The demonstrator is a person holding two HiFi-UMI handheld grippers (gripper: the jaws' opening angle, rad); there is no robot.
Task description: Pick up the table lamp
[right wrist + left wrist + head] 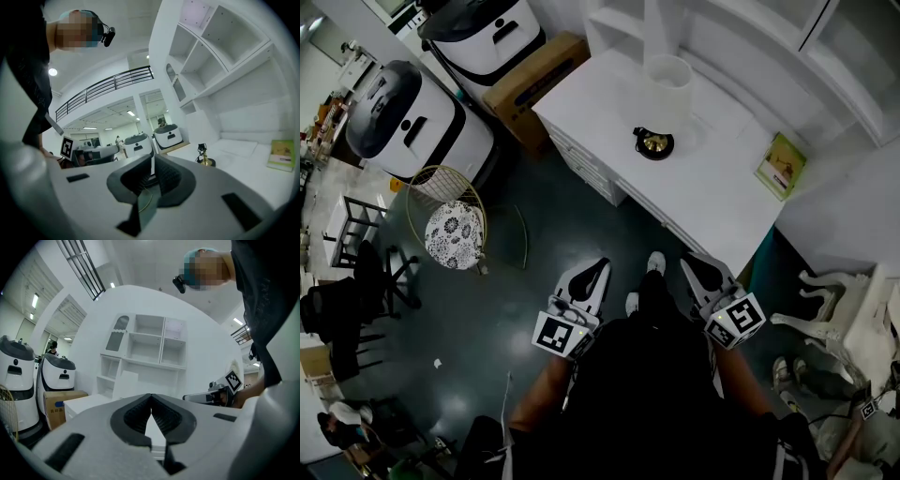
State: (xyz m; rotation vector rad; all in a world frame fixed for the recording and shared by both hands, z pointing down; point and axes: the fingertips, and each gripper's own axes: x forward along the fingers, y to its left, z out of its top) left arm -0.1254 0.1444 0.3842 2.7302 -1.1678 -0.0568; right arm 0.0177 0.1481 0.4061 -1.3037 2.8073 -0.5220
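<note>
The table lamp stands on the white table (712,192), with a white shade (667,86) over a black and gold base (654,143). In the right gripper view the base (205,160) shows ahead to the right, apart from the jaws. My left gripper (587,278) and right gripper (703,273) are held low in front of the person, short of the table's near edge. Both are shut with nothing between the jaws. The left gripper (151,398) points toward the table and the shelves. The right gripper (153,159) points along the table's left side.
A green book (781,166) lies at the table's right end. Left of the table are a cardboard box (534,82) and two white and black machines (408,122). A wire basket with a patterned cushion (453,234) stands on the dark floor. A white chair (853,319) is at right.
</note>
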